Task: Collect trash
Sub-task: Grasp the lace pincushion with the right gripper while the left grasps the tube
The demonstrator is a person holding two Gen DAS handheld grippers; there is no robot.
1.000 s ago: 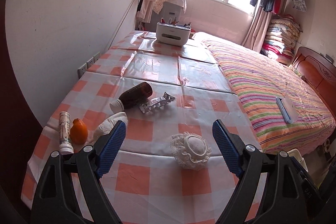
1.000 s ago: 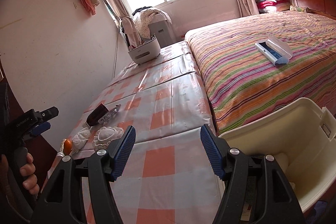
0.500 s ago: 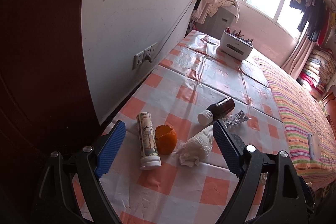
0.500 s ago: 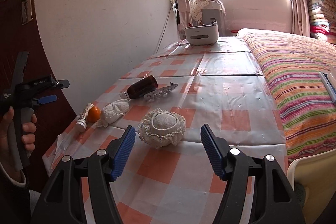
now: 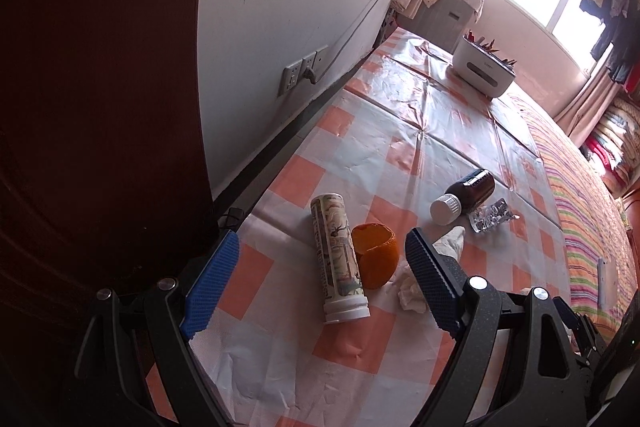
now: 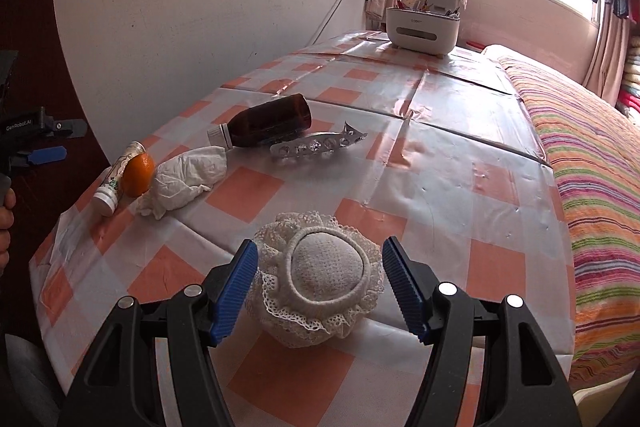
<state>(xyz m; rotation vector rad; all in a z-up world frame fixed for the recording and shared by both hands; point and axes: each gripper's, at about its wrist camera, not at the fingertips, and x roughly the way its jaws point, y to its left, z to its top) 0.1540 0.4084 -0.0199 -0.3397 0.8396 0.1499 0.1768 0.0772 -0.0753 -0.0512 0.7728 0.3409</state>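
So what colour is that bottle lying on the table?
Dark brown bottle with a white cap; clearest in the right wrist view.

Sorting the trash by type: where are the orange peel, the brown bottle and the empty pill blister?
orange peel (image 5: 376, 259), left wrist view, outer skin below the opening
brown bottle (image 6: 272, 121), right wrist view, mid body
empty pill blister (image 6: 316, 147), right wrist view, middle of the strip

My tongs, left (image 5: 322, 285) and right (image 6: 318, 291), are black with ribbed blue pads (image 6: 236, 291). The surface (image 6: 440, 163) wears a glossy orange-and-white check. On it I see a dark brown bottle (image 6: 272, 121) with a white cap, a silver blister pack (image 6: 318, 146), a white tissue (image 6: 182, 179), an orange peel (image 5: 376, 255), a printed white tube (image 5: 338, 259) and a cream lace-edged cover (image 6: 320, 275). The bed (image 6: 592, 163) is striped in many colours.
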